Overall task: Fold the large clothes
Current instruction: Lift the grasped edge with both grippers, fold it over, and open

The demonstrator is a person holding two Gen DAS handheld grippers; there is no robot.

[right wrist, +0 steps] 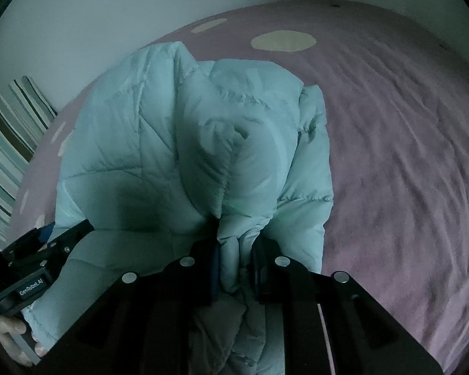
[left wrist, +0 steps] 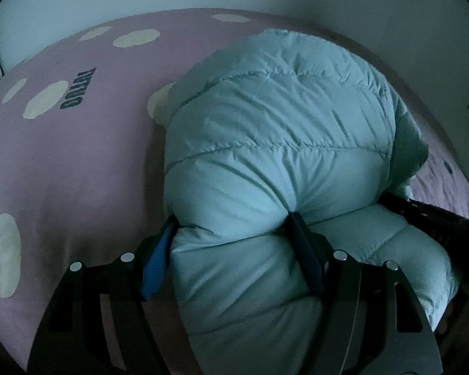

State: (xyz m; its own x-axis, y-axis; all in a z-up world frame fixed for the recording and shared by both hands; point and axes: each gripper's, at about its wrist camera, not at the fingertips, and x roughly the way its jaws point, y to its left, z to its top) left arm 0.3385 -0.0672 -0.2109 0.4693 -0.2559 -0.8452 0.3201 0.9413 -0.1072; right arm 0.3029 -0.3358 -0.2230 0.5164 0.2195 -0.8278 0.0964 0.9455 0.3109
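Mid-fold, I judge: pale mint quilted puffer jacket (left wrist: 265, 143) lies bunched on the pink bed cover with cream spots (left wrist: 78, 162). Left gripper (left wrist: 234, 243) clamps a thick padded roll; right gripper (right wrist: 234, 268) pinches a thin bunched edge. Next: lay the fold flat (bulk resists). Striped bedding (right wrist: 6, 143) beside bed; nothing blocks.

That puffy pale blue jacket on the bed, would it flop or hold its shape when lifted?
The jacket probably sags rather than staying stiff: it bunches into soft folds where the right gripper pinches it. It looks light for its bulk, being puffy quilting. The smooth shell may slip, so the left gripper takes a thick fold between wide-set jaws.
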